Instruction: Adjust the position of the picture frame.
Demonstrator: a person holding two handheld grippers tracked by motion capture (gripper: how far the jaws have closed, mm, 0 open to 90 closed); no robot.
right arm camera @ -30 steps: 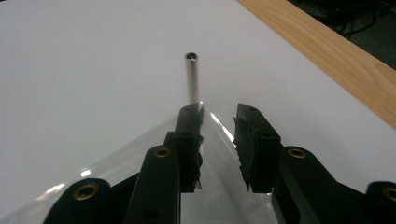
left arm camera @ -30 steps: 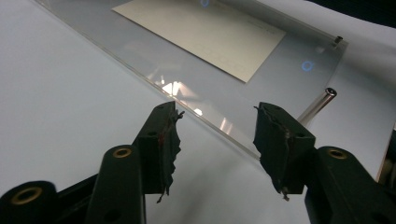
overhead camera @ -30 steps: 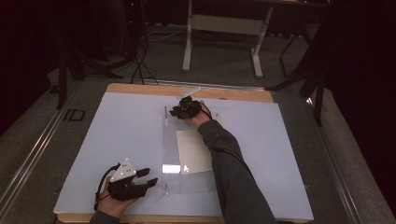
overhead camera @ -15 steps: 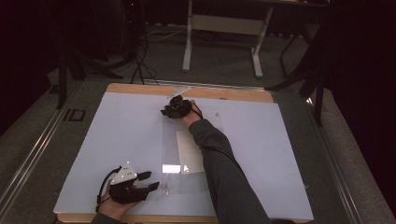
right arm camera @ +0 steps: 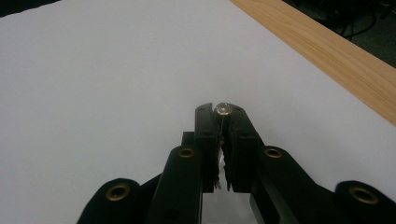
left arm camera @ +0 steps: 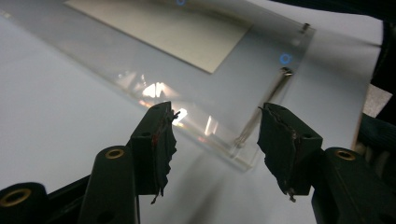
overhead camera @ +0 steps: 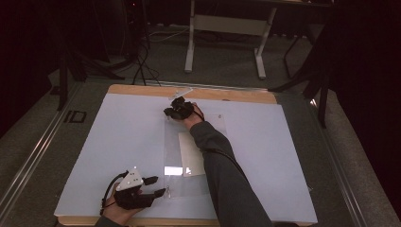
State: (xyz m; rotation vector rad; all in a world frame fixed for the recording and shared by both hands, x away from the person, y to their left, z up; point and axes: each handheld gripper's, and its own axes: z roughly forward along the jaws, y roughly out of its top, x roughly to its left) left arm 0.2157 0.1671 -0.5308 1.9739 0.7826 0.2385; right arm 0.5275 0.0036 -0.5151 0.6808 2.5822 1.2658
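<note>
A wooden counter (overhead camera: 246, 94) stood on grey carpet, its top almost wholly covered by a large white sheet (overhead camera: 118, 142); bare wood showed along the far edge. Flat on the sheet, near the middle, lay a clear acrylic panel (overhead camera: 172, 142) with a cream paper card (overhead camera: 189, 151) under or inside it.

A white sheet (overhead camera: 118, 142) covers a wooden table (overhead camera: 227, 94) standing on grey carpet (overhead camera: 33, 137). Beyond it, a white-legged desk frame (overhead camera: 226, 28) and loose cables (overhead camera: 142, 61) sit in a dim, dark room.
</note>
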